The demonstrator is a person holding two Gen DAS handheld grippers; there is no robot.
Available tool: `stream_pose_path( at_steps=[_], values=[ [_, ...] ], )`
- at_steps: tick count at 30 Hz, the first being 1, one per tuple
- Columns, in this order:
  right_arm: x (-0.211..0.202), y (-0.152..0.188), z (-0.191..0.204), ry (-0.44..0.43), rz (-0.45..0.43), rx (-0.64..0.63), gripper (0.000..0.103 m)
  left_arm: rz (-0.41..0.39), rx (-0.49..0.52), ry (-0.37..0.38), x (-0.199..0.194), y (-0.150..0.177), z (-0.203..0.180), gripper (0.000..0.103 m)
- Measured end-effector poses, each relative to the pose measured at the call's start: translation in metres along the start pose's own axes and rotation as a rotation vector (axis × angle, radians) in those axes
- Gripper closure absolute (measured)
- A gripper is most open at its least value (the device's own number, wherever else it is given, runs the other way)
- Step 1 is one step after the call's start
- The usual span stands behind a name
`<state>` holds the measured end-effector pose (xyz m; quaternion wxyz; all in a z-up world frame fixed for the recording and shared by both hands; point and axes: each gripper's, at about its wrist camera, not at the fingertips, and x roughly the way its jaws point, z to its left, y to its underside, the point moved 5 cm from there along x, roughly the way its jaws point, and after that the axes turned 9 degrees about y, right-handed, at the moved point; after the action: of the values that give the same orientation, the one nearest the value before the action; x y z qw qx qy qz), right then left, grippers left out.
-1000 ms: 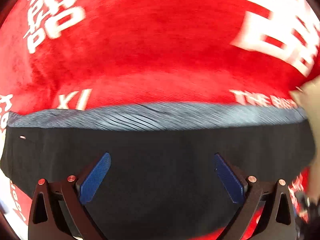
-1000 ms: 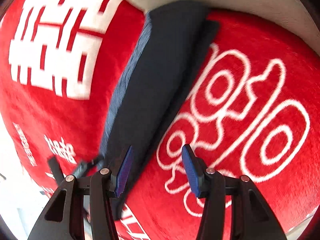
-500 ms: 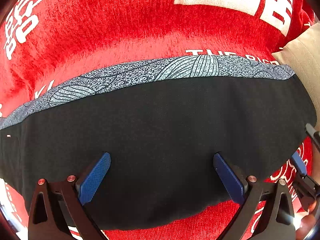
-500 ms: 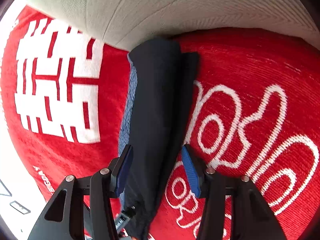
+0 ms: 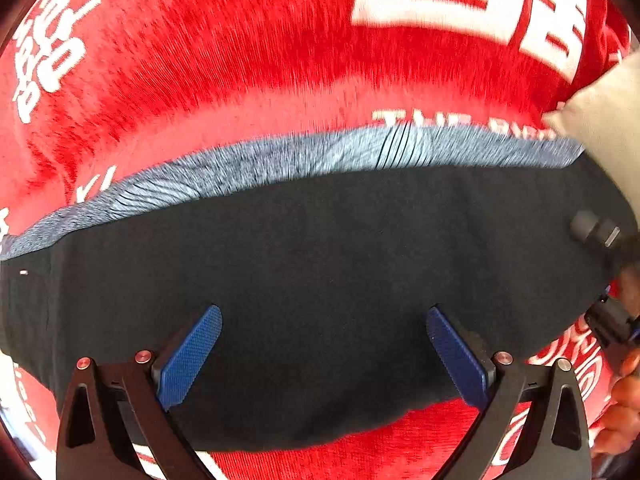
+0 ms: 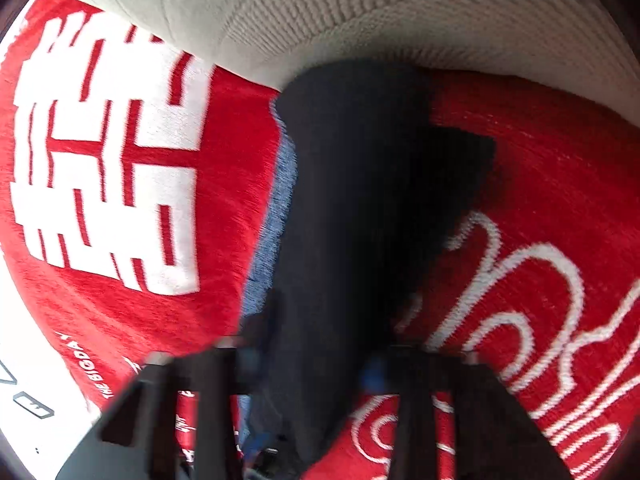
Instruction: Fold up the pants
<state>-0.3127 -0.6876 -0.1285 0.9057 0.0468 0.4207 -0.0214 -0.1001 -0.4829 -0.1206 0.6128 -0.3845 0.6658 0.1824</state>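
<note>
Dark navy pants [image 5: 320, 260] lie folded in a long strip on a red blanket [image 5: 240, 60], with a grey patterned band [image 5: 280, 160] along their far edge. My left gripper [image 5: 324, 352] hovers over the strip's middle, wide open, with both blue pads above the fabric. In the right wrist view the pants [image 6: 352, 200] run away from me toward a beige cushion. My right gripper [image 6: 316, 360] is blurred and its jaws are closing, with the near end of the pants between them. A hand and part of that gripper [image 5: 608, 328] show at the strip's right end.
The red blanket [image 6: 540, 180] has large white lettering and loops. A beige ribbed cushion [image 6: 360, 12] rises just past the far end of the pants; its corner [image 5: 608, 120] also borders the strip's right end. A white surface [image 6: 24, 360] shows beyond the blanket's left edge.
My right gripper's fingers have drawn together around the near end of the pants, and it has moved closer to the cushion. The left gripper shifted sideways over the strip and stayed open.
</note>
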Motion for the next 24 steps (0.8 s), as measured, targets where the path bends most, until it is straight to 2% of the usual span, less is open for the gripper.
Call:
stream_pose_path(
  at_steps=[4,5,7,8,10,12,18,20,22,23,24],
  values=[
    [-0.01,0.002,0.009,0.007,0.001,-0.065,0.089,-0.068,0.003,0.049,-0.02,-0.005,-0.016,0.0],
    [-0.014,0.004,0.016,0.012,-0.01,-0.099,0.089,-0.059,0.013,0.055,-0.015,-0.002,-0.021,0.0],
    [-0.022,0.008,0.033,0.016,-0.028,-0.166,0.089,0.014,0.013,0.058,0.011,0.017,-0.021,0.0],
    [-0.023,0.012,0.04,0.024,-0.024,-0.2,0.089,-0.051,0.03,0.053,0.012,0.022,-0.02,0.0],
    [-0.028,0.024,0.063,0.072,-0.045,-0.336,0.089,-0.103,0.072,0.038,0.008,0.028,-0.024,0.0],
    [-0.032,0.033,0.081,0.109,-0.071,-0.458,0.089,-0.109,0.037,0.067,0.006,0.027,-0.02,0.0],
    [-0.032,0.075,0.135,0.202,-0.099,-0.782,0.089,-0.156,0.057,0.108,-0.001,0.032,-0.012,0.0],
    [-0.03,0.093,0.15,0.237,-0.102,-0.886,0.089,-0.136,0.062,0.13,-0.006,0.036,-0.007,0.0],
    [-0.03,0.106,0.162,0.262,-0.103,-0.955,0.089,-0.074,0.022,0.16,-0.018,0.037,0.007,0.0],
    [-0.029,0.113,0.168,0.283,-0.105,-0.993,0.089,-0.075,-0.003,0.167,-0.03,0.038,0.019,0.0],
    [-0.028,0.121,0.174,0.304,-0.109,-1.033,0.089,-0.11,-0.026,0.159,-0.05,0.039,0.039,0.0]
  ],
)
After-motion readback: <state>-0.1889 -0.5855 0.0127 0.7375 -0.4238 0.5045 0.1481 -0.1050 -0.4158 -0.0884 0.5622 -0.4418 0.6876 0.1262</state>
